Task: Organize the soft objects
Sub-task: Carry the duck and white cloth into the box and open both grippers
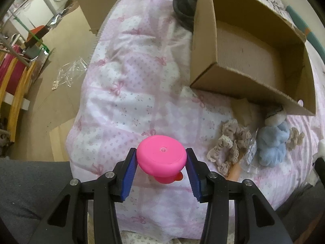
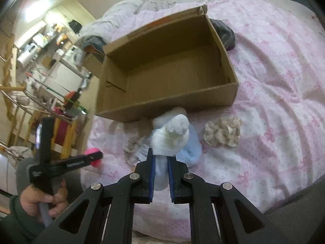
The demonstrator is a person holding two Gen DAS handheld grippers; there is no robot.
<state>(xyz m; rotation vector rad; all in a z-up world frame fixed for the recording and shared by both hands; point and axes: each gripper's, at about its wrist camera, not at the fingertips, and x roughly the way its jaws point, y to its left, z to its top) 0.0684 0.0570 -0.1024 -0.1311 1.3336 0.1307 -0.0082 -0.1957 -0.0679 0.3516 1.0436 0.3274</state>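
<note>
My left gripper [image 1: 161, 158] is shut on a pink rubber toy [image 1: 161, 156] and holds it just above the pink bedspread [image 1: 126, 85]. My right gripper [image 2: 161, 158] is shut on a white soft toy [image 2: 172, 138], held over a light blue plush [image 2: 190, 150]. An open, empty cardboard box [image 2: 168, 109] lies on the bed just beyond. The blue plush [image 1: 273, 142] and a beige lace scrunchie [image 1: 227, 146] lie on the bed in front of the box [image 1: 239, 89] in the left wrist view. A cream scrunchie [image 2: 222, 131] lies right of the plush.
A dark cloth item [image 1: 184, 6] lies behind the box's far corner; it also shows in the right wrist view [image 2: 225, 32]. A clear plastic wrapper [image 2: 140, 152] lies by the plush. The bed's left edge drops to a floor with plastic packaging [image 1: 70, 73] and a wooden rack [image 1: 14, 85].
</note>
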